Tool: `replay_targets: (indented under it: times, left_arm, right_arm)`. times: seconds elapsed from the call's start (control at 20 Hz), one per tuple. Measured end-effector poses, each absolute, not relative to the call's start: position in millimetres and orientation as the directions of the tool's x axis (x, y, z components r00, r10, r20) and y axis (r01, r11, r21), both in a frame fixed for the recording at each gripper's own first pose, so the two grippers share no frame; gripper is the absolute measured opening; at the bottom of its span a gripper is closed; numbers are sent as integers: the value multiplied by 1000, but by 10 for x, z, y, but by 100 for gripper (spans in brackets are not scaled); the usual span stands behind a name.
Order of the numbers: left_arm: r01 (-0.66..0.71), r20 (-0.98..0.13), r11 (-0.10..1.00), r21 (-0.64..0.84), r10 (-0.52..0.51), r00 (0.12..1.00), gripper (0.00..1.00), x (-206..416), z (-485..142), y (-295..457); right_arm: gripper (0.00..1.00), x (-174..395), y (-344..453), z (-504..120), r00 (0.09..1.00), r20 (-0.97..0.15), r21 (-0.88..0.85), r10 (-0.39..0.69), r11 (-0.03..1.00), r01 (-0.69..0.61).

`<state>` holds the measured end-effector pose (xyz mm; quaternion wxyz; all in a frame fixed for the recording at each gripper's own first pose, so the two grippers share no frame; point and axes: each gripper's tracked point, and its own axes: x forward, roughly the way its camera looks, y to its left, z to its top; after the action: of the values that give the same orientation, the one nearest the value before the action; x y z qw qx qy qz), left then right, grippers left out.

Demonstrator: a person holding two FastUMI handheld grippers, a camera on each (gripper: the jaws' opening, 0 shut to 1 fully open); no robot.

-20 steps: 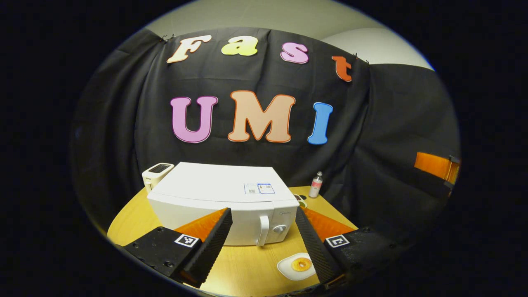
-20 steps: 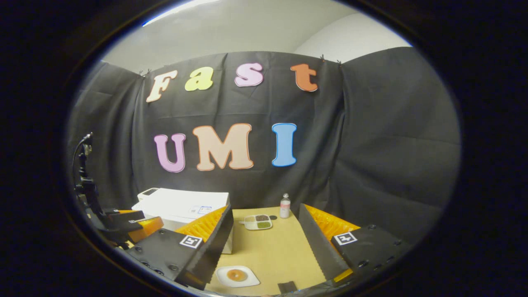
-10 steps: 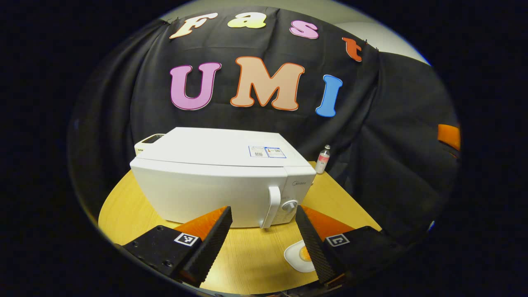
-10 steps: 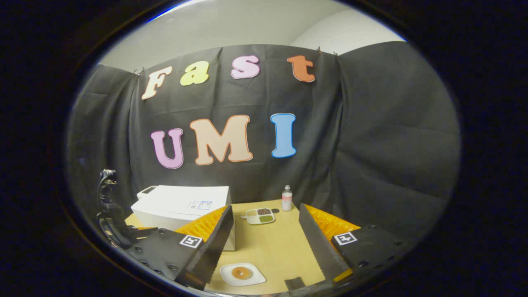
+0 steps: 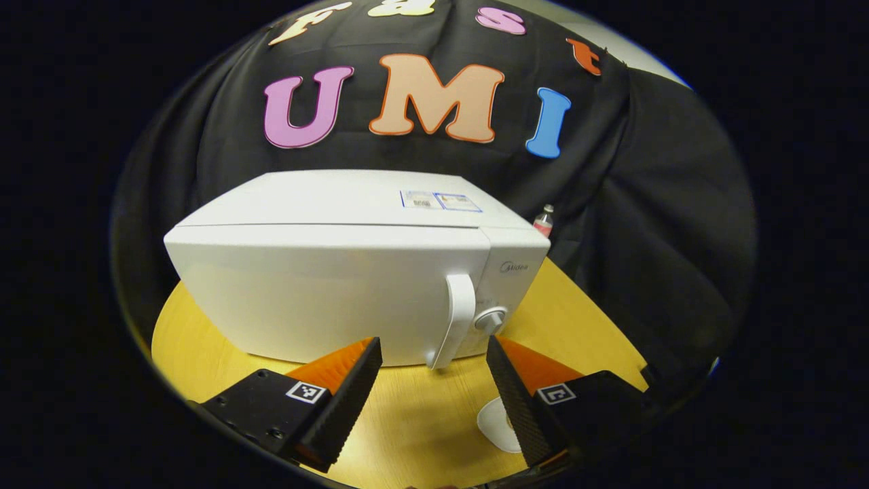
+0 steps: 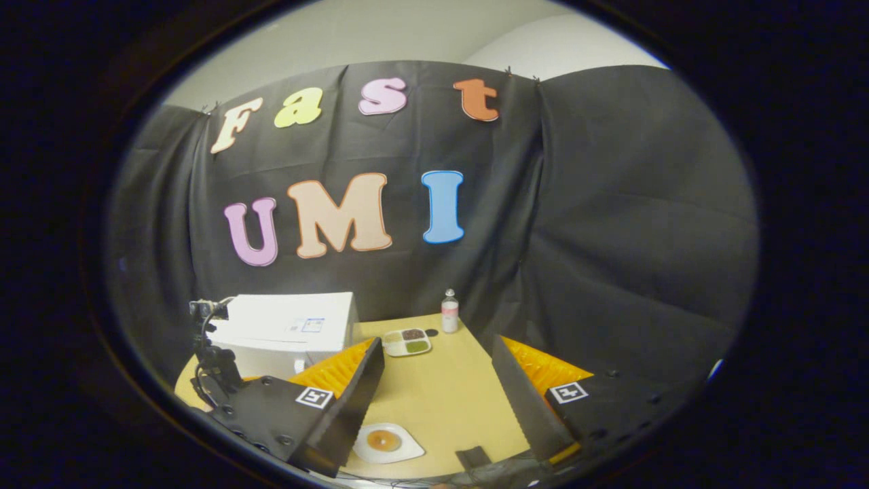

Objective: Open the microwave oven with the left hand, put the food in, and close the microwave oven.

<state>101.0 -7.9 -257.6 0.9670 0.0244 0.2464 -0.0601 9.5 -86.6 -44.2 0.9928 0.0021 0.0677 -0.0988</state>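
Observation:
A white microwave [image 5: 339, 272] stands shut on the round wooden table [image 5: 590, 319], its vertical door handle [image 5: 456, 319] and a knob [image 5: 490, 319] toward its right side. My left gripper [image 5: 433, 353] is open, and the handle's lower end lies between its fingertips, slightly beyond them. A white plate with a round browned food [image 6: 384, 441] lies near the table's front edge, between my right gripper's fingers in the right gripper view. The right gripper [image 6: 438, 356] is open and holds nothing. The microwave [image 6: 288, 333] sits to its left, with the left gripper's camera rig [image 6: 214, 353] in front.
A white divided dish of grains [image 6: 406, 341] and a small pink-labelled bottle [image 6: 449, 312] stand at the table's back, right of the microwave. The plate's edge [image 5: 495, 424] pokes out beside my left gripper's right finger. Black cloth walls close in behind and at the right.
My left gripper has moved in toward the microwave, which now looms larger, with the handle near its fingertips. The right gripper view has shifted a little; the plate stays put.

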Motion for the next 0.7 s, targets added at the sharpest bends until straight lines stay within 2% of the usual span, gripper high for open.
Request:
replay_targets:
  times: [0.2,0.25,0.5,0.6,0.65,0.7]
  left_arm:
    - [138,-504,990,16,-111,856,96,1114,-2771,-141]
    - [139,-509,990,22,-108,854,96,1145,-2804,-152]
    - [139,-516,990,29,-105,850,95,1266,-2962,-224]
    - [138,-512,989,49,-93,854,90,1336,-3015,-244]
    - [133,-508,989,63,-83,857,83,1372,-3019,-238]
    - [130,-508,989,71,-76,858,78,1402,-3039,-234]
  right_arm:
    - [92,60,-998,-451,962,-152,-5,-228,973,230]
    - [99,59,-1049,-469,958,-153,-9,-241,970,243]
    - [99,-18,-1133,-544,949,-175,-9,-262,964,265]
    - [99,-25,-1131,-584,948,-186,-6,-260,965,263]
    - [92,-29,-1116,-591,948,-187,-4,-256,966,260]
    - [92,-34,-1108,-606,949,-190,-4,-251,967,255]
